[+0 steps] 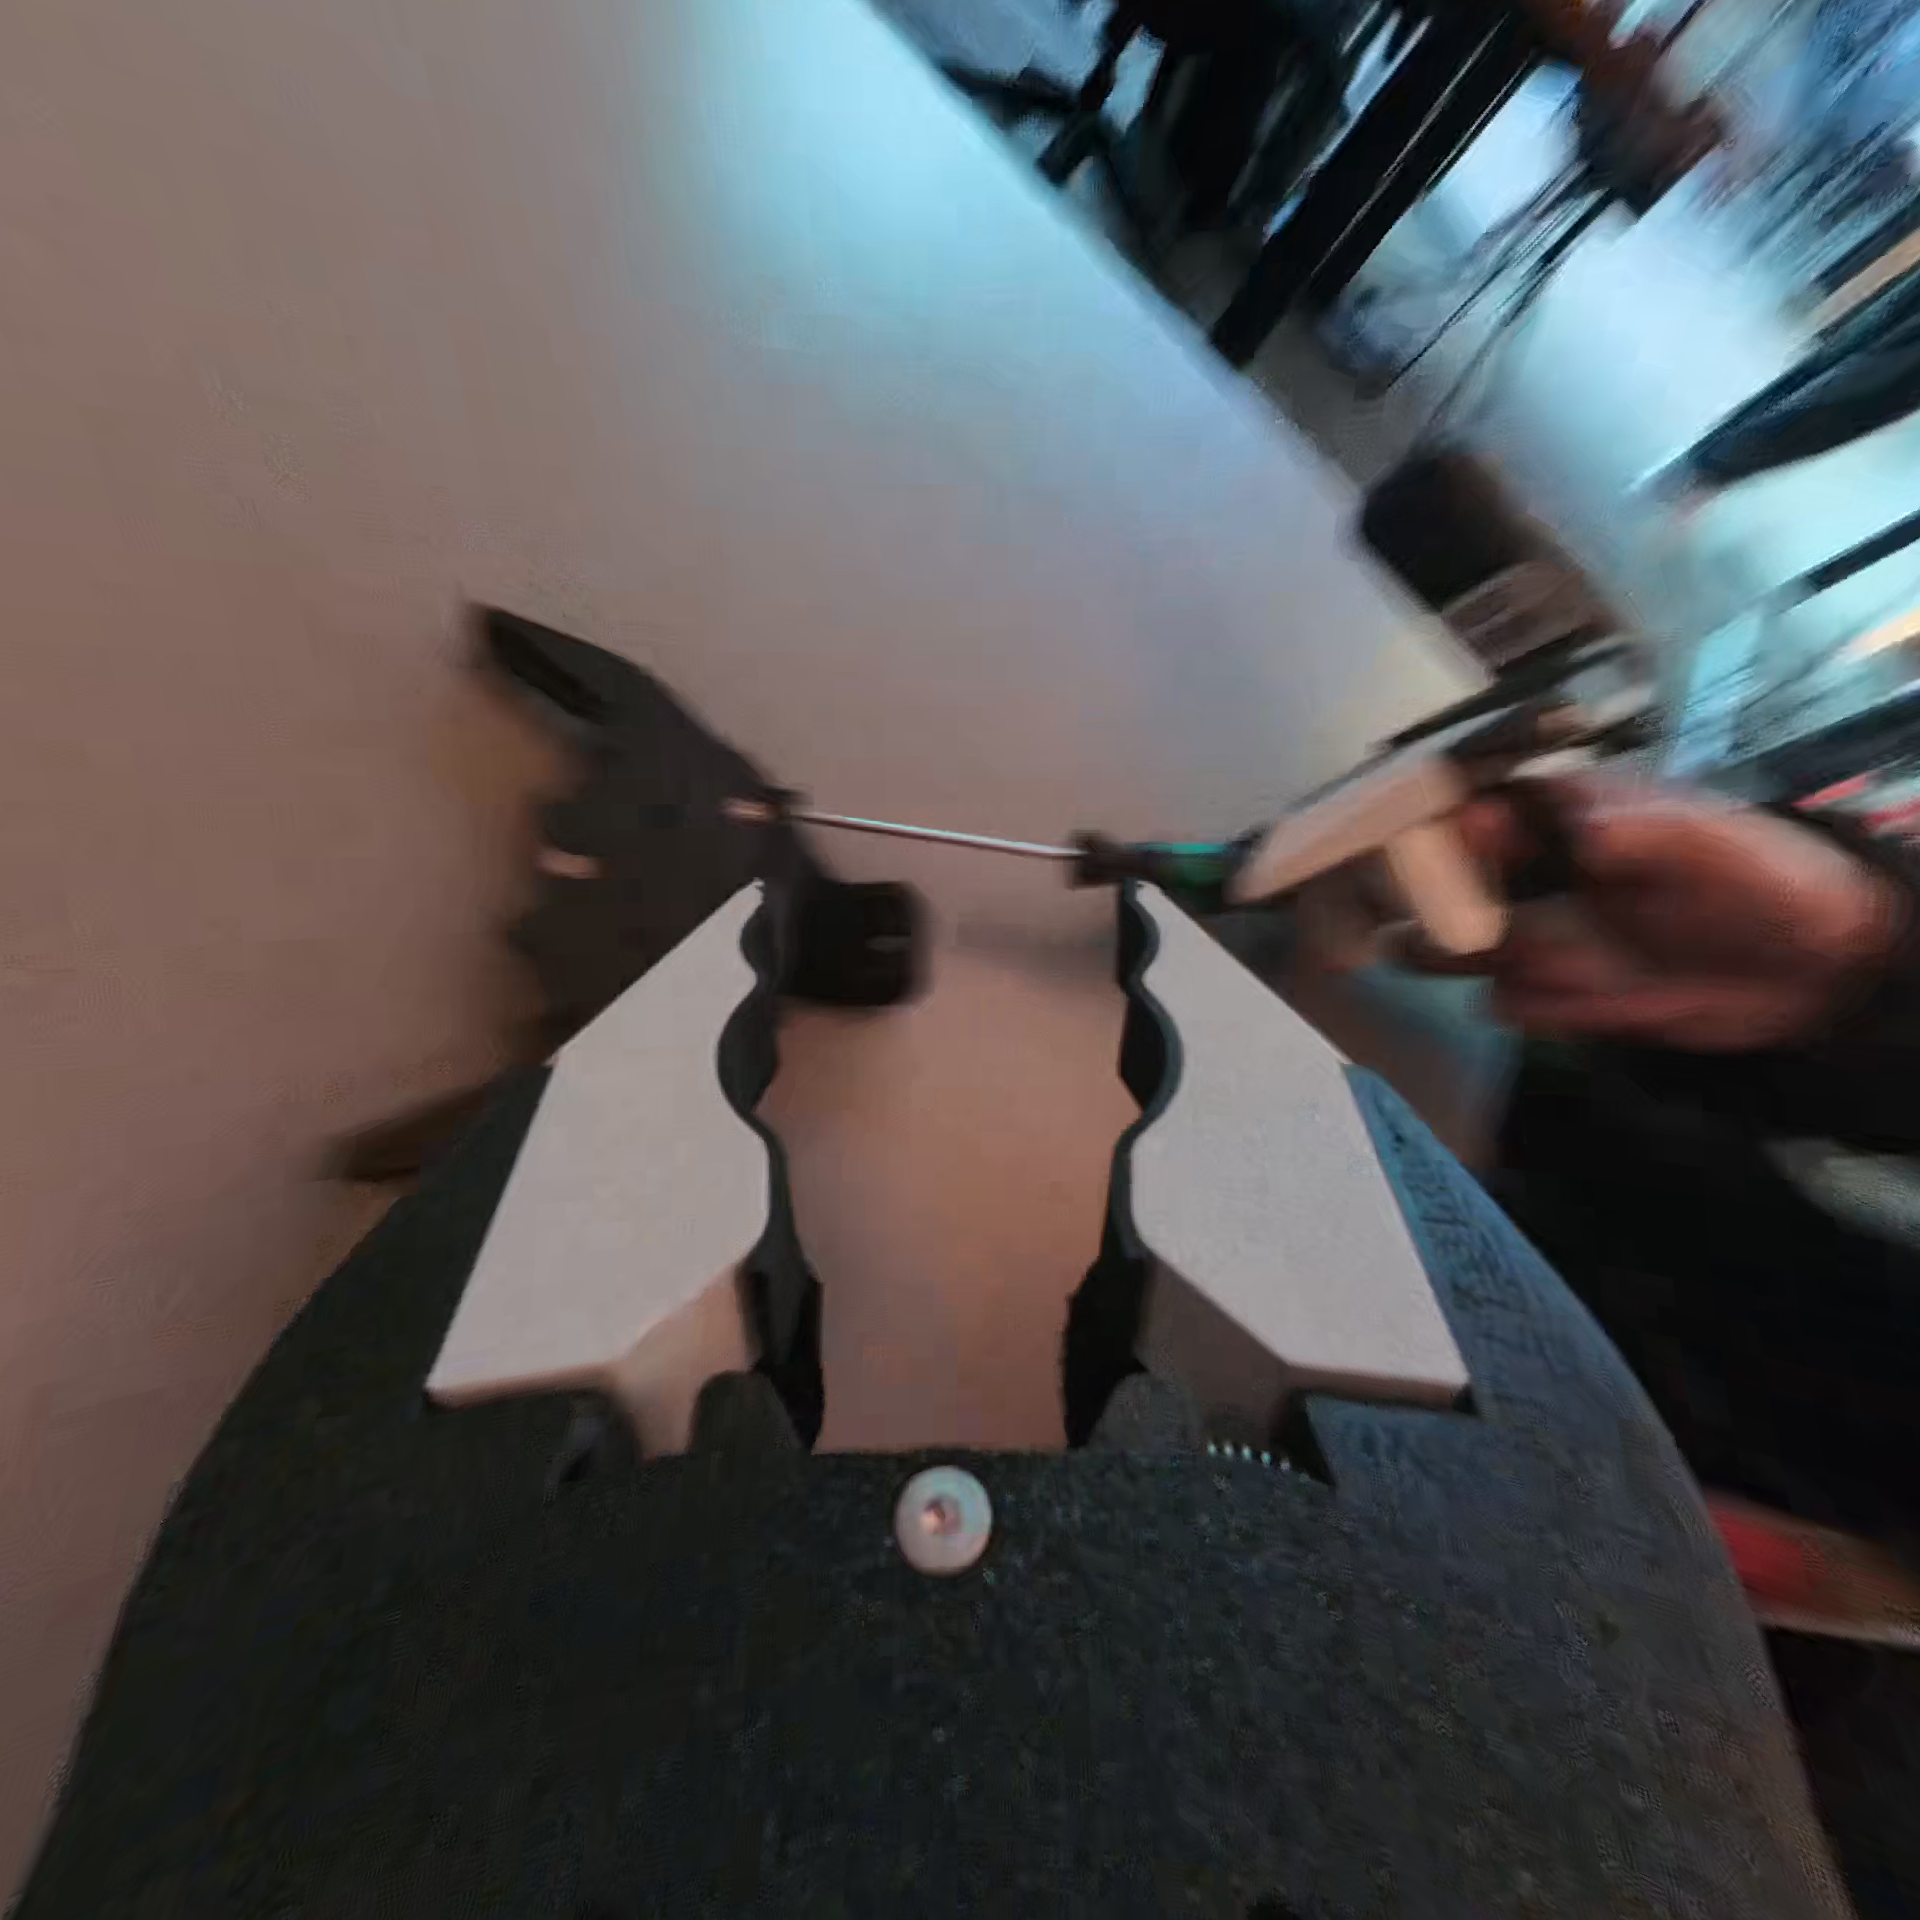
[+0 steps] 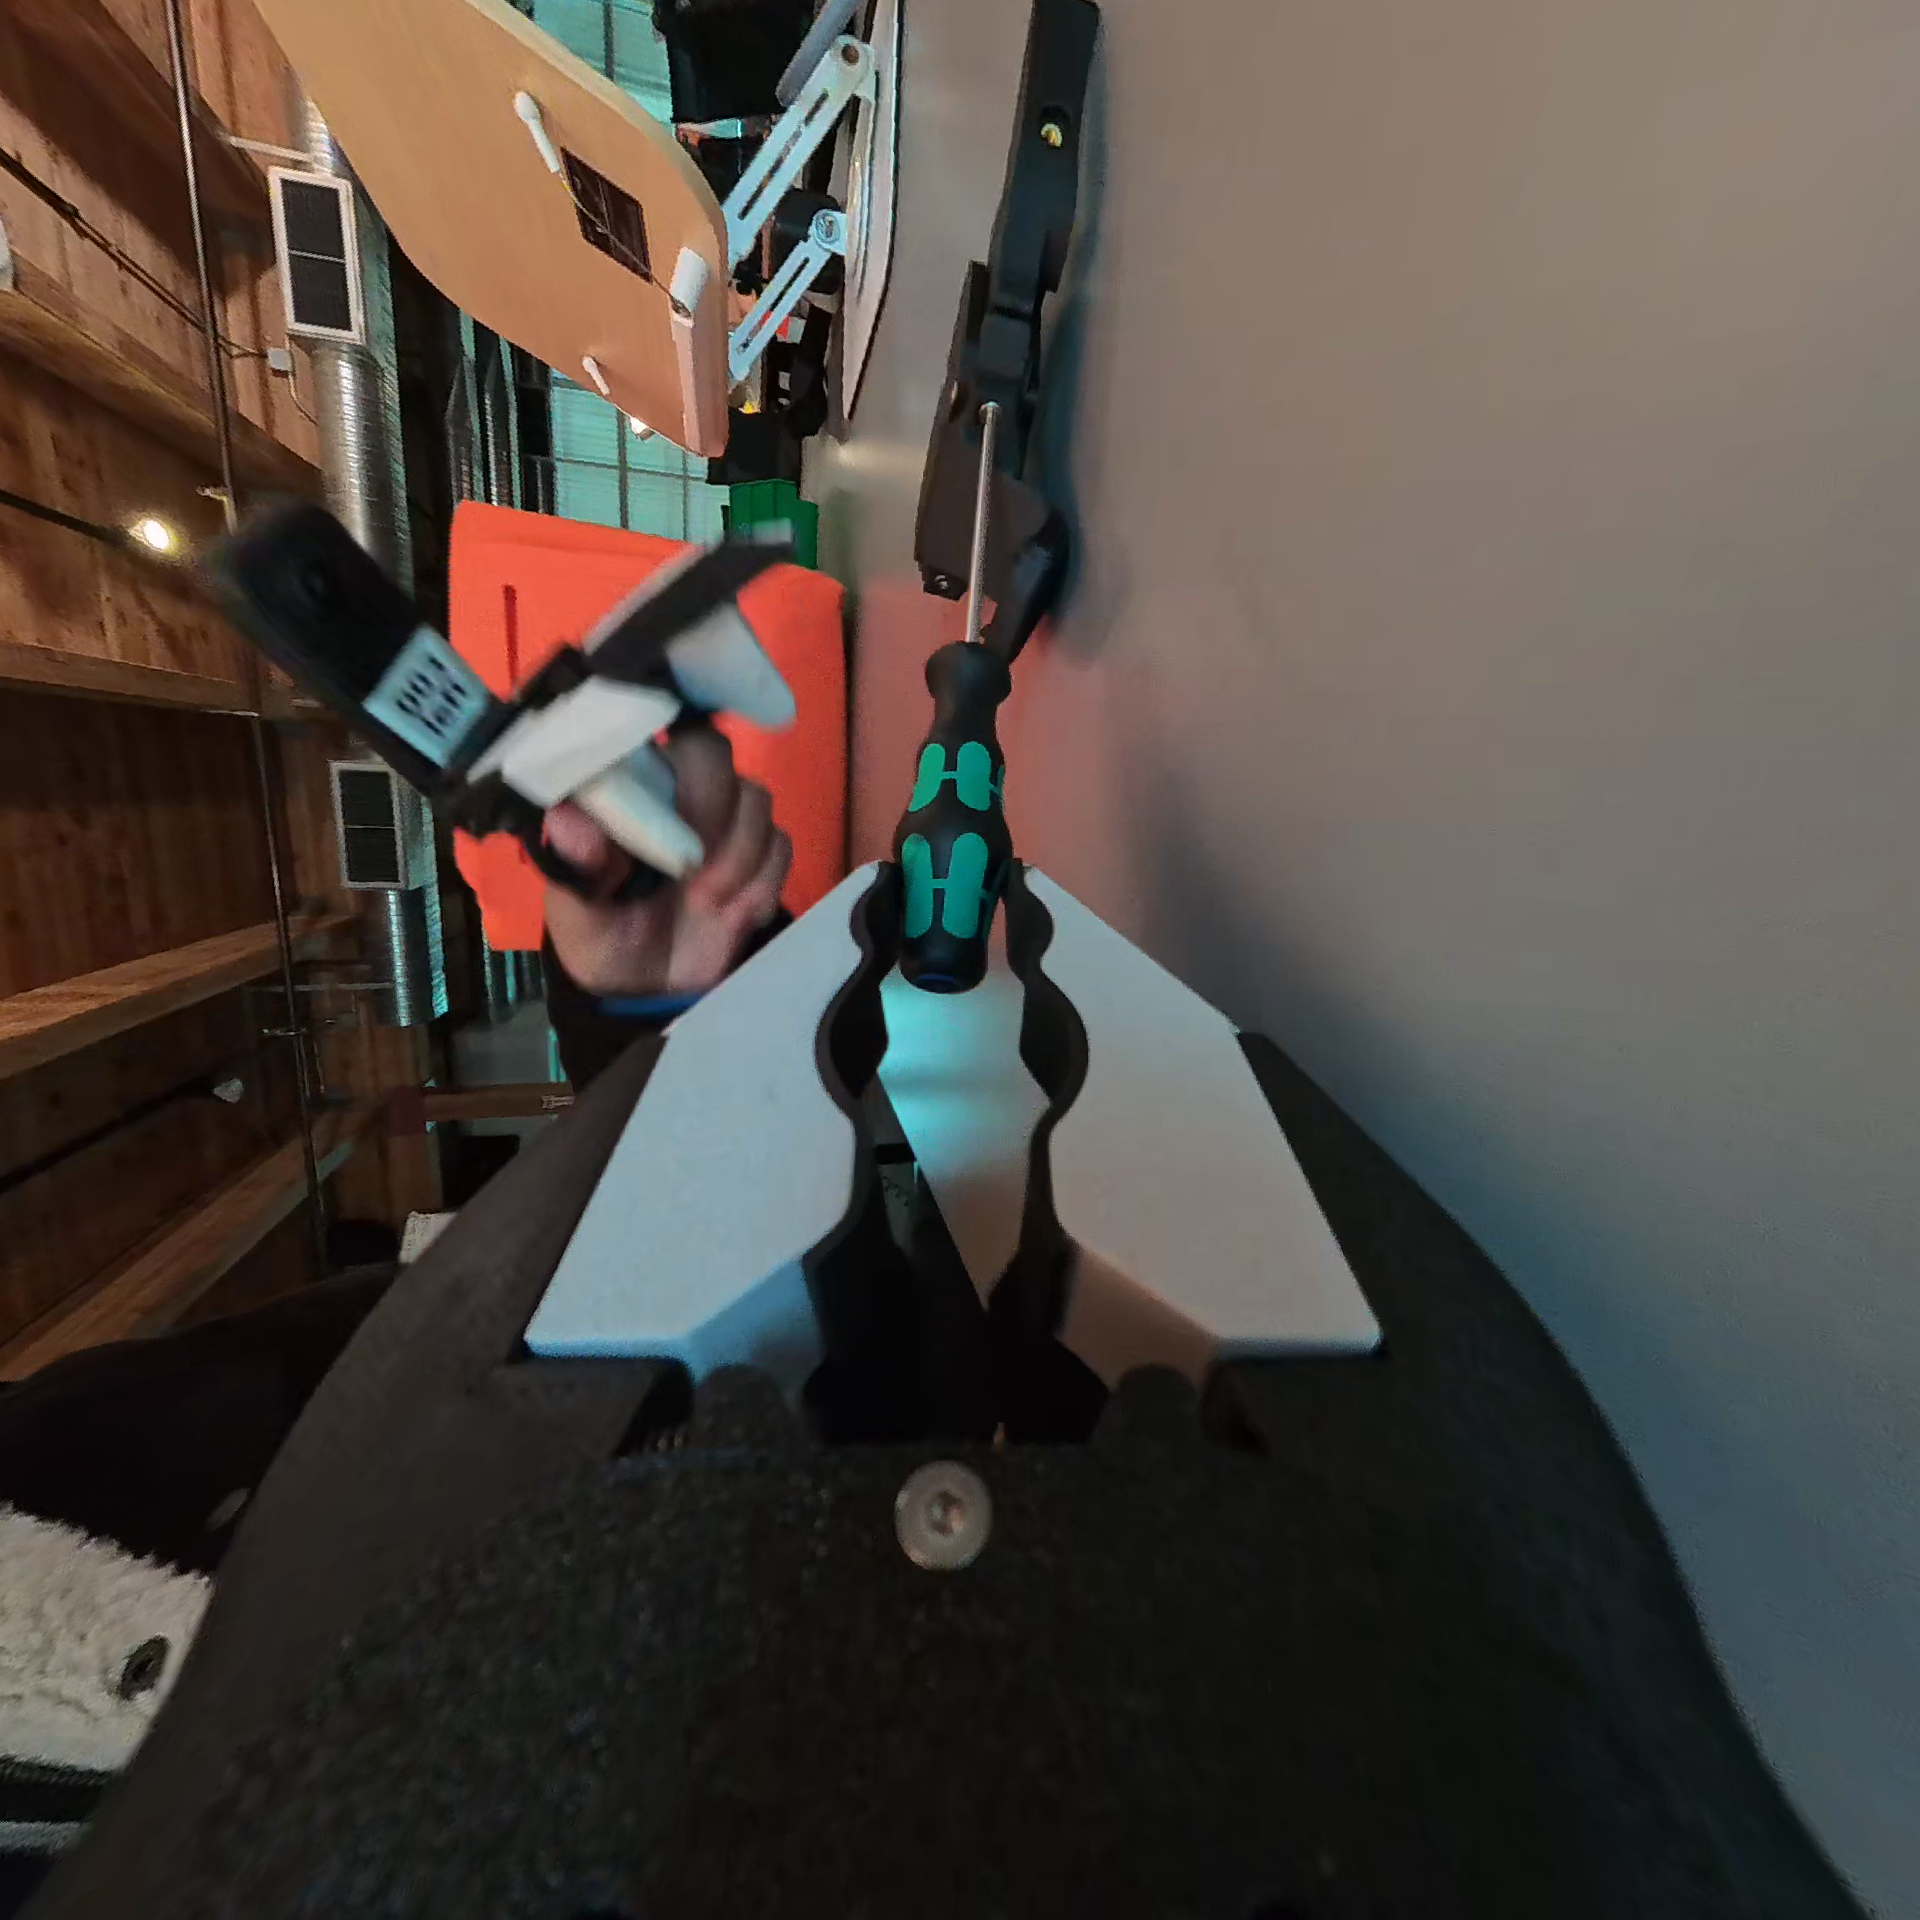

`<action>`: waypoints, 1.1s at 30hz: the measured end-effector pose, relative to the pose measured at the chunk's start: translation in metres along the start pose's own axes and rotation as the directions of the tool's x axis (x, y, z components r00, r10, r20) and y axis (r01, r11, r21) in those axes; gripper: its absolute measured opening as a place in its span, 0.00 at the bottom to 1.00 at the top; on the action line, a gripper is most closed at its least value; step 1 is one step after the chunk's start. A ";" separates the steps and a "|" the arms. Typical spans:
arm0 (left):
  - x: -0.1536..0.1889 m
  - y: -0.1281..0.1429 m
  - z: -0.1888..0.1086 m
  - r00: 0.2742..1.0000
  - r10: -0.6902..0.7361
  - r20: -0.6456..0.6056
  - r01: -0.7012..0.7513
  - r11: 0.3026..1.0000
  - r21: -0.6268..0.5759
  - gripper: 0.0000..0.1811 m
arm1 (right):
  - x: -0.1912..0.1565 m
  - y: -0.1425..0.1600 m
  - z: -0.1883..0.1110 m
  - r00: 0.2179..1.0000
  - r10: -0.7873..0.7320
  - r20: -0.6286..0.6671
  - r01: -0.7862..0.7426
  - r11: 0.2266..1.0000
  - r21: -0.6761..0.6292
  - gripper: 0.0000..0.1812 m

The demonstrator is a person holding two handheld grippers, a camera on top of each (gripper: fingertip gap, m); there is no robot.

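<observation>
A smooth pale bench [image 2: 1507, 727] carried a black plastic bracket [image 2: 1013, 343]. The right gripper [image 2: 951, 914] pinched a black-and-green screwdriver [image 2: 951, 831] by its ribbed handle, slim steel shaft touching the bracket. The left gripper [image 1: 940, 914] hovered near, jaws spread, holding nothing.

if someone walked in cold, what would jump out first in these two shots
First, the black and green screwdriver clamped at the fingertips of the right claw, its thin shaft reaching to a black bracket-like part lying on the pale table. Next, the left claw, open and empty, hovering just short of that part, near the screwdriver's shaft. A bright orange panel glows behind.
</observation>
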State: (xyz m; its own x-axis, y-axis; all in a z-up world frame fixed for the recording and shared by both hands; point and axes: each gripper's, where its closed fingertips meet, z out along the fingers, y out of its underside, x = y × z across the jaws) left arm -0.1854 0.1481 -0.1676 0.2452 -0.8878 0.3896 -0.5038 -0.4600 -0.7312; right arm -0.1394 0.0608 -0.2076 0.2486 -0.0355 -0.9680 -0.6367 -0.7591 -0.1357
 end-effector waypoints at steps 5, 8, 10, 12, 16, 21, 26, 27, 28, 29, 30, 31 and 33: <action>-0.064 0.009 0.021 0.955 0.284 0.084 -0.256 0.935 -0.247 0.55 | 0.000 -0.001 0.000 0.999 -0.025 -0.020 0.025 1.000 -0.009 0.11; -0.069 0.018 0.036 0.927 0.368 0.068 -0.332 0.893 -0.303 0.54 | 0.001 -0.003 0.001 0.998 -0.048 -0.039 0.048 0.999 -0.015 0.11; -0.066 0.018 0.042 0.930 0.362 0.055 -0.333 0.899 -0.286 0.43 | 0.002 -0.002 0.003 0.997 -0.063 -0.051 0.062 0.998 -0.023 0.11; -0.066 0.021 0.045 0.934 0.354 0.049 -0.326 0.900 -0.290 0.38 | 0.003 -0.001 0.004 0.995 -0.074 -0.060 0.072 0.997 -0.031 0.11; -0.065 0.023 0.045 0.949 0.315 0.035 -0.295 0.919 -0.263 0.36 | 0.008 -0.001 0.005 0.975 -0.176 -0.133 0.170 0.984 -0.056 0.11; -0.065 0.023 0.045 0.948 0.314 0.049 -0.292 0.922 -0.254 0.36 | 0.011 -0.016 -0.005 0.702 -0.589 -0.400 0.567 0.802 -0.187 0.10; -0.063 0.022 0.047 0.952 0.295 0.076 -0.270 0.933 -0.237 0.36 | -0.001 -0.019 -0.007 0.214 -0.823 -0.527 0.777 0.470 -0.418 0.10; -0.063 0.022 0.047 0.953 0.291 0.079 -0.266 0.935 -0.235 0.36 | -0.001 -0.018 -0.006 0.093 -0.845 -0.526 0.787 0.386 -0.481 0.10; -0.063 0.022 0.047 0.954 0.288 0.082 -0.263 0.936 -0.234 0.36 | -0.001 -0.019 -0.007 -0.034 -0.855 -0.517 0.788 0.295 -0.541 0.10; -0.063 0.022 0.047 0.954 0.288 0.084 -0.262 0.937 -0.231 0.36 | -0.001 -0.019 -0.007 -0.162 -0.853 -0.496 0.776 0.200 -0.598 0.10; -0.063 0.022 0.047 0.955 0.284 0.086 -0.259 0.939 -0.227 0.36 | -0.001 -0.020 -0.008 -0.292 -0.837 -0.463 0.749 0.100 -0.655 0.10; -0.063 0.022 0.047 0.956 0.280 0.087 -0.255 0.940 -0.225 0.36 | 0.000 -0.022 -0.009 -0.419 -0.804 -0.422 0.708 0.003 -0.706 0.10; -0.063 0.022 0.047 0.957 0.276 0.092 -0.251 0.942 -0.224 0.36 | 0.000 -0.025 -0.011 -0.660 -0.680 -0.320 0.577 -0.186 -0.795 0.10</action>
State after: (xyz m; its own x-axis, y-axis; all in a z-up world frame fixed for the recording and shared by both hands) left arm -0.1732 0.1928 -0.2346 0.1716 -0.9780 0.1189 -0.7215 -0.2070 -0.6607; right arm -0.1161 0.0726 -0.2019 0.5023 0.3316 0.7986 0.8423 -0.3963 -0.3653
